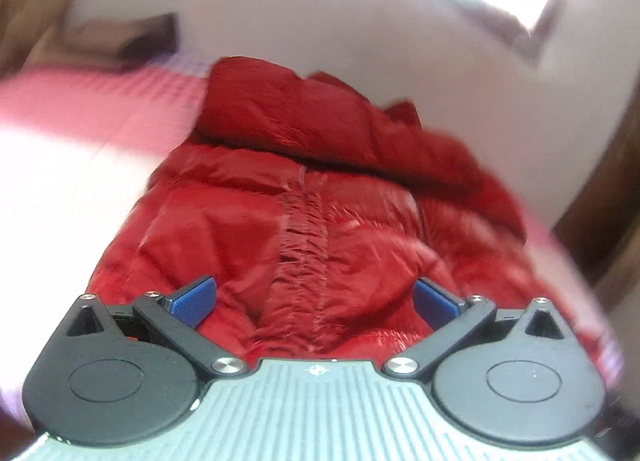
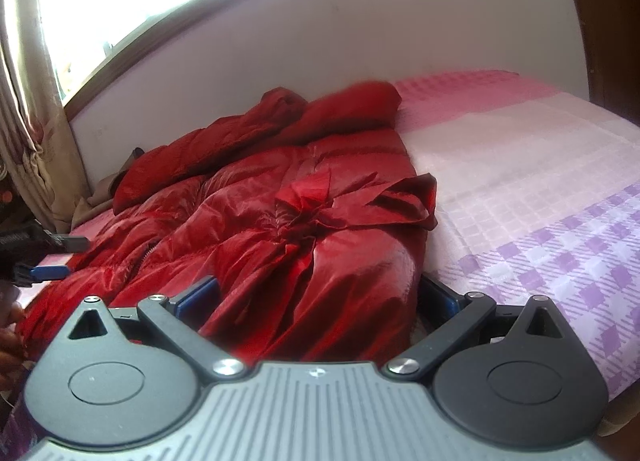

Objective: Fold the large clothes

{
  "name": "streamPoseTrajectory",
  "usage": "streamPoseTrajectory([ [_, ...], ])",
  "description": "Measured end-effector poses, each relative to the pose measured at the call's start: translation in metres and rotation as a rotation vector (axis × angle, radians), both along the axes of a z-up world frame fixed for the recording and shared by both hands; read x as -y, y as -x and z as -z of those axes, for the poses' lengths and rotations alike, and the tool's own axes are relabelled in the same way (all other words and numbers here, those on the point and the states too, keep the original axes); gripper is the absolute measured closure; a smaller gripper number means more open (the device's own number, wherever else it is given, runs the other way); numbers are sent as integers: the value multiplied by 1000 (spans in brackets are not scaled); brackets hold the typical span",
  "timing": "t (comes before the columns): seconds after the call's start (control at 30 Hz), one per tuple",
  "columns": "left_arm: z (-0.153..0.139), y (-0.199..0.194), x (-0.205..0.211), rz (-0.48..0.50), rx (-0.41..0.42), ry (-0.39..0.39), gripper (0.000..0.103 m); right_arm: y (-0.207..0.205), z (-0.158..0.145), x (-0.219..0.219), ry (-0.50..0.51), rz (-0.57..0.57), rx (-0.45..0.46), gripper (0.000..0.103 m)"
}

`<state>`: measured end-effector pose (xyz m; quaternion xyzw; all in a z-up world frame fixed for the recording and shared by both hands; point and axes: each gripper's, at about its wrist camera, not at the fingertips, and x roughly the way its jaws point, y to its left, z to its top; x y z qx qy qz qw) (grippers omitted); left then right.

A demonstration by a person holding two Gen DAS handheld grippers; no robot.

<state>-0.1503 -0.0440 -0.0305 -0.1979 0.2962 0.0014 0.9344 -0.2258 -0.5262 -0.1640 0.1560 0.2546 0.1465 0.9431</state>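
A shiny red padded coat (image 2: 280,213) lies spread on the bed with a knotted belt (image 2: 320,209) on top; it also shows in the left wrist view (image 1: 312,213), blurred. My left gripper (image 1: 314,301) is open, its blue pads (image 1: 192,301) wide apart with the coat's hem between them. My right gripper (image 2: 316,301) is open, its pads either side of the coat's near right corner. The left gripper also shows at the far left of the right wrist view (image 2: 60,257), by the coat's left edge.
The bed has a pink and purple checked cover (image 2: 540,201), bare to the right of the coat. A white wall (image 2: 360,29) and a window with a curtain (image 2: 28,121) stand behind. A dark wooden frame (image 2: 608,21) is at the far right.
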Motion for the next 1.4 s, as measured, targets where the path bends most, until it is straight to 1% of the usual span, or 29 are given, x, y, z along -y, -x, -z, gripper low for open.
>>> streamPoseTrajectory([
  [0.07,-1,10,-13,-6,19,57,0,1,1,2,-10,-10,1,0],
  [0.1,-3,15,-18,-9,24,54,0,1,1,5,-24,-17,2,0],
  [0.13,-6,18,-21,-11,18,33,0,2,2,8,-39,-28,5,0],
  [0.2,-13,27,-26,-27,3,-42,0,6,3,14,-63,-56,12,0],
  [0.27,-18,37,-33,-37,-6,-101,0,10,4,24,-126,-85,4,0],
  [0.33,-17,44,-43,-38,-29,-118,0,12,5,35,-202,-105,-5,0],
  [0.4,-10,52,-58,-54,-57,-87,0,12,9,47,-277,-126,-13,0],
  [0.47,-1,60,-73,-72,-73,-31,1,10,11,56,-339,-140,-31,0],
  [0.53,9,65,-85,-52,-103,41,3,8,13,61,-379,-153,-45,0],
  [0.57,14,68,-89,-30,-109,73,4,7,13,63,-390,-157,-49,2],
  [0.63,20,75,-90,0,-99,95,4,7,14,62,-385,-158,-55,17],
  [0.7,20,78,-86,52,-91,84,4,5,16,64,-383,-157,-76,49],
  [0.8,25,75,-81,147,-94,102,2,4,21,66,-404,-147,-95,62],
  [0.87,29,72,-75,151,-96,83,2,3,22,64,-406,-158,-99,66],
  [0.9,30,72,-74,157,-94,88,3,3,22,63,-409,-165,-99,67],
  [0.97,27,72,-74,197,-72,134,15,2,21,63,-411,-174,-100,67],
  [1.0,24,73,-71,225,-63,146,27,1,21,63,-409,-178,-103,66],
  [1.03,22,74,-68,234,-62,128,33,1,21,64,-411,-191,-108,65],
  [1.07,20,75,-65,236,-61,98,35,1,21,65,-415,-192,-109,65],
  [1.1,20,76,-63,240,-62,83,42,1,21,66,-425,-190,-111,63],
  [1.13,21,76,-62,244,-64,83,46,0,22,67,-443,-198,-123,61],
  [1.17,22,76,-63,240,-66,93,47,-2,23,67,-452,-209,-128,57],
  [1.2,23,74,-65,235,-66,116,47,-2,23,66,-449,-215,-125,54],
  [1.23,25,72,-70,235,-64,158,44,-2,22,65,-445,-220,-124,52],
  [1.27,27,69,-73,234,-63,193,38,-3,22,63,-443,-229,-123,49],
  [1.3,28,66,-75,216,-61,212,24,-3,21,61,-438,-235,-121,49],
  [1.33,28,63,-75,199,-52,217,15,-5,20,58,-429,-237,-121,49],
  [1.37,27,60,-74,198,-38,220,12,-7,19,56,-422,-239,-121,50],
  [1.4,27,57,-72,202,-31,216,11,-9,18,54,-410,-240,-121,55],
])
